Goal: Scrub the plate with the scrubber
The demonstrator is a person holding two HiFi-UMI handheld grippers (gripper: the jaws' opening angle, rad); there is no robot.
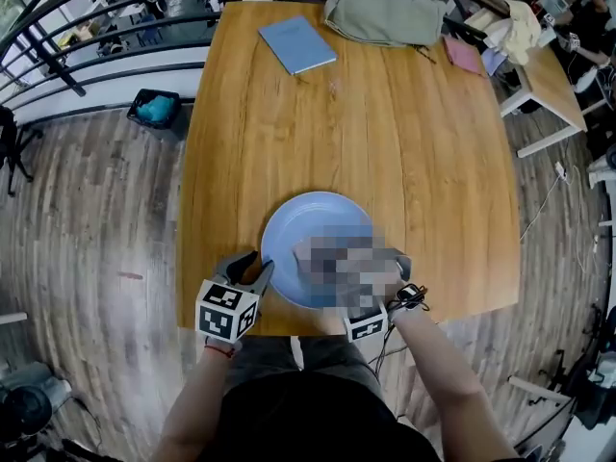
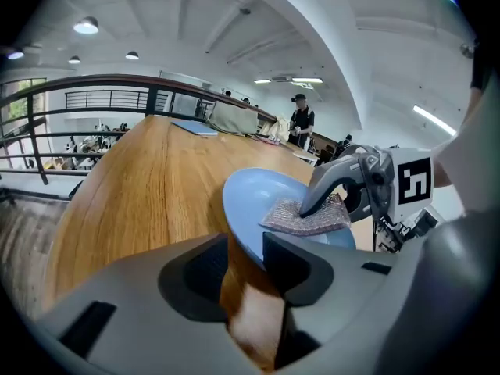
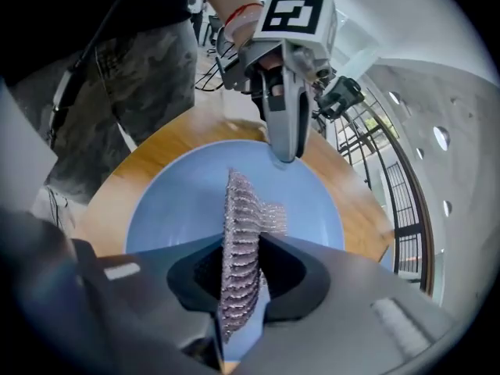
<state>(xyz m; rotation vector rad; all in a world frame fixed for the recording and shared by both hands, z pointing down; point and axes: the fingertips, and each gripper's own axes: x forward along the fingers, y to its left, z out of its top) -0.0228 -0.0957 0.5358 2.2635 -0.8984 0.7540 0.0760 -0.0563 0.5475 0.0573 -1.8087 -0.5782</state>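
Observation:
A light blue plate [image 1: 308,227] lies on the wooden table [image 1: 414,162] close to its near edge. My left gripper [image 1: 260,266] is at the plate's left rim. In the left gripper view its jaws [image 2: 246,248] stand open around the rim of the plate [image 2: 258,198], and bare wood shows beside the left pad. My right gripper [image 3: 241,264] is shut on a silvery mesh scrubber [image 3: 244,217], which rests on the plate [image 3: 172,201]. The left gripper view shows the scrubber [image 2: 308,216] lying flat on the plate. In the head view a mosaic patch covers the right gripper's jaws, leaving only its marker cube [image 1: 366,326] visible.
A blue notebook [image 1: 297,43], a folded olive cloth bag [image 1: 385,14] and a pink item [image 1: 462,56] lie at the table's far end. A second table [image 1: 553,85] stands to the right. A black bin [image 1: 154,110] and a railing [image 1: 96,27] are at the left.

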